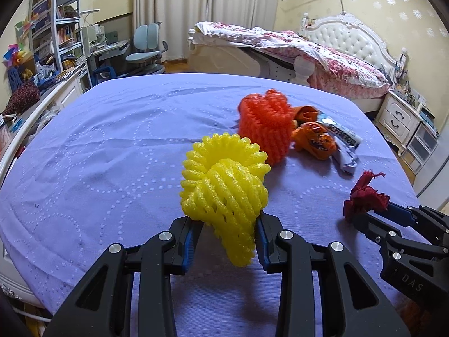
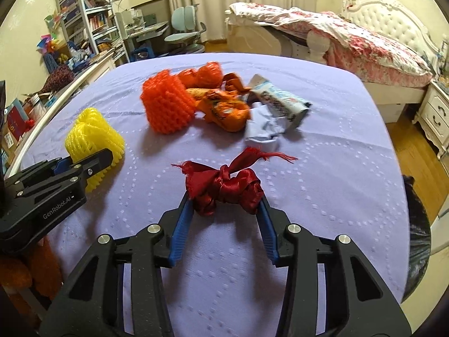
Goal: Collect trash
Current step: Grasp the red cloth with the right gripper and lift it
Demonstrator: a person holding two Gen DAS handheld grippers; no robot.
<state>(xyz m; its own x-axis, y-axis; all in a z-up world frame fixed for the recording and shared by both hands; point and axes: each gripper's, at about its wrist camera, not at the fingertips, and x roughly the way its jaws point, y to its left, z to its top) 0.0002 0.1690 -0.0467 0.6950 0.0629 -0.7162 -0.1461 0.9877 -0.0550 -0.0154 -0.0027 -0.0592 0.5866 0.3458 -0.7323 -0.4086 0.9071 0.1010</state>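
**Two grips on soft trash, both easy to lose**

A table covered in a purple cloth (image 1: 112, 140) fills both wrist views, with a bedroom behind it. The left gripper (image 1: 224, 224) is clamped on a yellow foam fruit net (image 1: 221, 185), which bulges out above the blue pads and sags below them. The right gripper (image 2: 224, 196) has its jaws against both ends of a knotted dark red ribbon (image 2: 224, 188); the ribbon sits right at the fingertips, low over the cloth.

Farther back on the table lies the rest of the trash: an orange foam net (image 1: 263, 129), crumpled orange wrappers (image 1: 314, 140), a white printed packet (image 2: 280, 101) and a crumpled pale blue paper (image 2: 262, 130), all touching or just beside one another. No bin shows clearly in either view.

Likely risks, judged from here: the ribbon is slick satin held only at the tips, so it may slide out when lifted. The foam net is springy and could squirm free if the squeeze eases. The two grippers work near each other, so a careless swing could knock them together or scatter the pile.
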